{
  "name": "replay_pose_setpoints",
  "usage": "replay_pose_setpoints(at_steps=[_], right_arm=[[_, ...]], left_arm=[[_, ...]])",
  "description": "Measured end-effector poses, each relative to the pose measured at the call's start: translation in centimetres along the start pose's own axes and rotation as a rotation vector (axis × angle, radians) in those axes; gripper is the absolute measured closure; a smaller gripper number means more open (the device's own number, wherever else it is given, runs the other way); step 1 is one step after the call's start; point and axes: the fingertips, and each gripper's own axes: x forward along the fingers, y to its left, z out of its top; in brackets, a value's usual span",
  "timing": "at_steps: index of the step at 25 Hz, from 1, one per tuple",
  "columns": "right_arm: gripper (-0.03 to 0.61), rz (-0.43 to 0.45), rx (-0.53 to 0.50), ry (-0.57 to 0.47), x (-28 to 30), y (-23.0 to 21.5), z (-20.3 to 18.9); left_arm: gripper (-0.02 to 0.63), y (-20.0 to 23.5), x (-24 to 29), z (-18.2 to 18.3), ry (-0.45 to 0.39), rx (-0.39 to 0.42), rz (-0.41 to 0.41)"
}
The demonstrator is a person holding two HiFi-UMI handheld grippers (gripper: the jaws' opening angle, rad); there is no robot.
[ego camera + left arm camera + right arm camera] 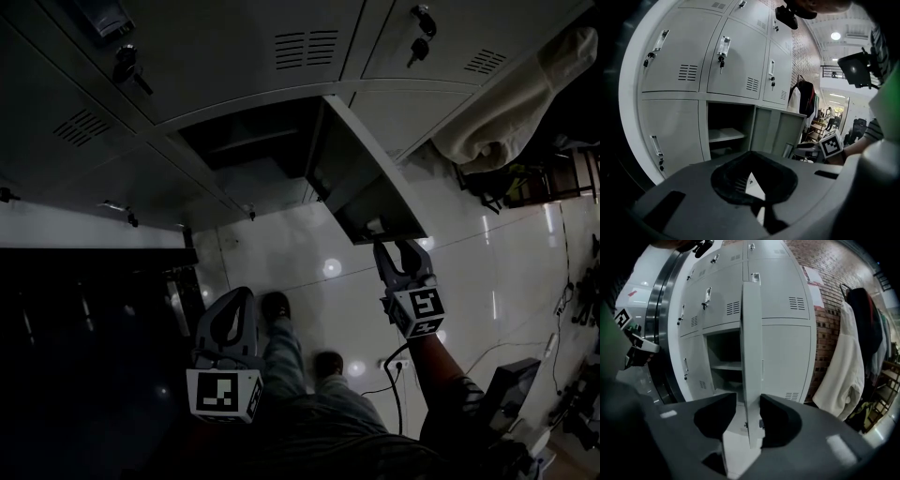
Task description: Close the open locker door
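Down at the left, the left claw [236,298] hangs pinched shut and empty — one of two claws — while the one open locker door [361,173] juts from the bank of shut lockers [234,56], its free edge between the wide-spread, unclamped jaws of the right claw [400,253].

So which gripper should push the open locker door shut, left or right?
Right, probably. The right gripper has its open jaws either side of the locker door edge; the left gripper is shut and apart from it.
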Motion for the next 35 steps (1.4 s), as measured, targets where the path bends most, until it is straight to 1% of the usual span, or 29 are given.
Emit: replay_pose_setpoints(at_steps=[2,8,10,12,15,18,20,24,27,33,35], right_arm=[[0.436,0.029,-0.007,0.001,-0.3,1.3,0.0],[0.446,0.146,-0.067,-0.002,-0.2,7.0,0.1],[0.453,0.188,-0.097,0.014,0.2,9.2,0.0],[0.462,0.221,-0.12,0.056,0.7,11.3,-0.4],[0.468,0.241,-0.147,0.115,1.9,13.3,-1.5],[0.464,0.248,-0.166,0.136,3.7,14.8,-1.6],[0.44,0.275,-0.172,0.135,4.9,16.2,-1.0],[0.442,0.329,-0.173,0.125,7.2,19.3,0.1],[0.442,0.366,-0.181,0.103,9.2,21.5,1.4],[0.443,0.404,-0.179,0.081,13.8,24.5,3.8],[0.453,0.406,-0.177,0.075,15.0,25.3,4.4]], left_arm=[[0.611,0.0,-0.3,0.1,-0.003,0.0,0.004],[0.611,0.4,-1.6,-0.5,-0.009,-0.021,0.019],[0.611,0.8,-2.2,-1.0,-0.003,-0.023,0.025],[0.611,1.4,-2.7,-1.3,-0.003,-0.028,0.037],[0.611,2.5,-3.2,-1.4,-0.011,-0.037,0.06],[0.611,3.6,-3.5,-1.3,-0.019,-0.037,0.077],[0.611,4.4,-3.7,-1.3,-0.02,-0.043,0.089],[0.611,5.9,-4.2,-1.5,0.005,-0.066,0.105],[0.611,7.4,-4.6,-1.8,0.004,-0.078,0.128],[0.611,11.1,-5.1,-2.1,0.022,-0.101,0.172],[0.611,12.3,-5.1,-2.0,0.019,-0.102,0.185]])
